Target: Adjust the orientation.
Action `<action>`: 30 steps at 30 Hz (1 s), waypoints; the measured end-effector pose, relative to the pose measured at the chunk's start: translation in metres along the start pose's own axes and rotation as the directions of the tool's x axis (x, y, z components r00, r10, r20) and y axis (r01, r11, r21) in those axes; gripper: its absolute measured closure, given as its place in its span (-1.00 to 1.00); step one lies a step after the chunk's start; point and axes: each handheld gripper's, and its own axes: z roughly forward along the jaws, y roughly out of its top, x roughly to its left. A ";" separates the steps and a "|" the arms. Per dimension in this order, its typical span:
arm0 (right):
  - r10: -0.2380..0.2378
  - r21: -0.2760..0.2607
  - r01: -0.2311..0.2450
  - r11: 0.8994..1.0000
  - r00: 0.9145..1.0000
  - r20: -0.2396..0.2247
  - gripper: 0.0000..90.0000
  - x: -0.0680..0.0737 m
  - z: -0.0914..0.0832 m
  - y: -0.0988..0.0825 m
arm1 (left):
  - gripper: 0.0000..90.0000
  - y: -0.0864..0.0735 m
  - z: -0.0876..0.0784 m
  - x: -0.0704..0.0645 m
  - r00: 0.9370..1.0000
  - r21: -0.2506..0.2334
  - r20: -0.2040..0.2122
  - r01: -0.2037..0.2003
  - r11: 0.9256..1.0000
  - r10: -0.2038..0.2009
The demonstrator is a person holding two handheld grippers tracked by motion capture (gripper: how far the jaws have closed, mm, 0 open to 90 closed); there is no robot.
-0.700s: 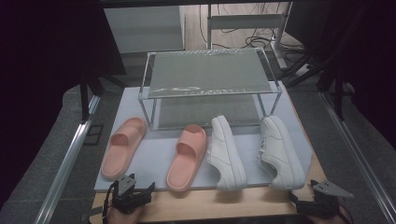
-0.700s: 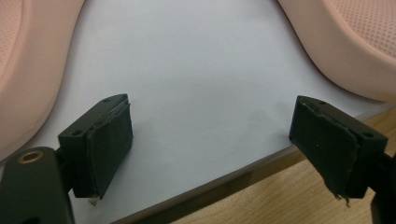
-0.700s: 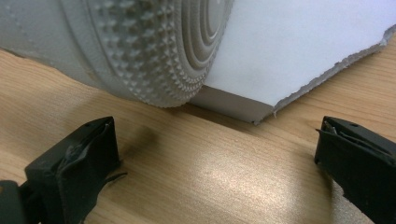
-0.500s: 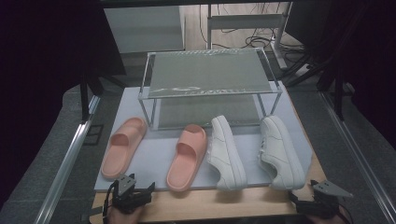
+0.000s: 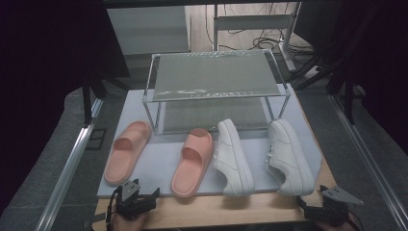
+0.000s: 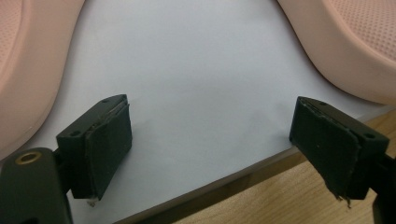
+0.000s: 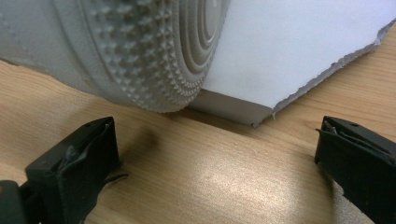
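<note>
Two pink slides (image 5: 128, 151) (image 5: 194, 160) and two white sneakers (image 5: 233, 156) (image 5: 289, 155) lie in a row on a pale grey mat (image 5: 159, 163). My left gripper (image 5: 136, 195) sits at the mat's near edge between the two slides, open and empty. In the left gripper view its jaws stand wide over the mat (image 6: 196, 93), with one slide (image 6: 345, 42) at right and the other slide (image 6: 23, 70) at left. My right gripper (image 5: 321, 208) rests on the wooden table near the right sneaker's heel, open and empty. The sneaker's studded sole (image 7: 140, 51) overhangs the mat's torn corner (image 7: 299, 51).
A two-tier metal rack (image 5: 214, 79) with mesh shelves stands behind the shoes. The wooden table (image 5: 231, 211) shows as a strip along the near edge. Metal rails (image 5: 67, 168) run along both sides. Cables lie on the floor beyond.
</note>
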 end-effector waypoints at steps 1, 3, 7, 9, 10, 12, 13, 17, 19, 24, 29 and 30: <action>0.000 -0.001 0.000 1.000 1.000 0.000 -1.00 0.000 0.000 0.000 | -0.72 0.000 0.000 0.000 1.000 0.001 0.000 0.000 1.000 0.000; 0.000 -0.001 0.000 1.000 1.000 -0.001 -1.00 0.000 0.000 0.000 | -0.73 0.000 0.000 0.000 1.000 0.001 0.000 0.001 1.000 -0.001; 0.001 -0.003 -0.001 1.000 1.000 0.000 -1.00 0.000 0.000 0.000 | -0.72 0.000 0.000 0.000 1.000 -0.001 0.001 0.003 1.000 -0.003; 0.001 -0.004 -0.001 1.000 1.000 0.002 -1.00 0.000 0.000 0.000 | -0.71 0.000 -0.001 0.000 1.000 0.002 0.005 0.004 1.000 -0.004; 0.001 -0.005 -0.001 1.000 1.000 0.002 -1.00 0.000 0.000 0.000 | -0.71 0.001 -0.001 0.001 1.000 0.000 0.010 0.009 1.000 -0.009; 0.002 -0.006 -0.002 1.000 1.000 0.002 -1.00 0.000 0.000 0.000 | -0.70 0.001 -0.003 0.003 0.999 -0.002 0.032 0.029 1.000 -0.029; 0.001 -0.006 -0.001 1.000 1.000 0.003 -1.00 0.000 0.000 0.000 | -0.69 0.002 -0.003 0.004 0.998 -0.003 0.049 0.039 0.999 -0.039; -0.001 -0.009 0.001 1.000 1.000 0.004 -1.00 0.000 0.001 0.000 | -0.69 0.004 -0.005 0.004 0.997 -0.004 0.062 0.040 0.999 -0.039; -0.001 -0.010 0.001 1.000 1.000 0.005 -1.00 0.000 0.001 0.000 | -0.69 0.006 -0.007 0.003 0.998 -0.008 0.060 0.035 0.999 -0.035; 0.002 -0.010 -0.002 1.000 1.000 0.004 -1.00 0.001 0.001 0.000 | -0.69 0.011 -0.011 0.004 0.999 -0.011 0.049 0.026 1.000 -0.025; 0.003 -0.008 -0.003 1.000 1.000 0.005 -1.00 0.001 0.002 0.000 | -0.72 0.017 -0.015 0.008 0.998 -0.020 0.056 0.041 0.999 -0.040; 0.002 -0.009 -0.002 1.000 1.000 0.006 -1.00 0.001 0.002 0.000 | -0.72 0.017 -0.016 0.009 0.997 -0.022 0.064 0.044 0.999 -0.042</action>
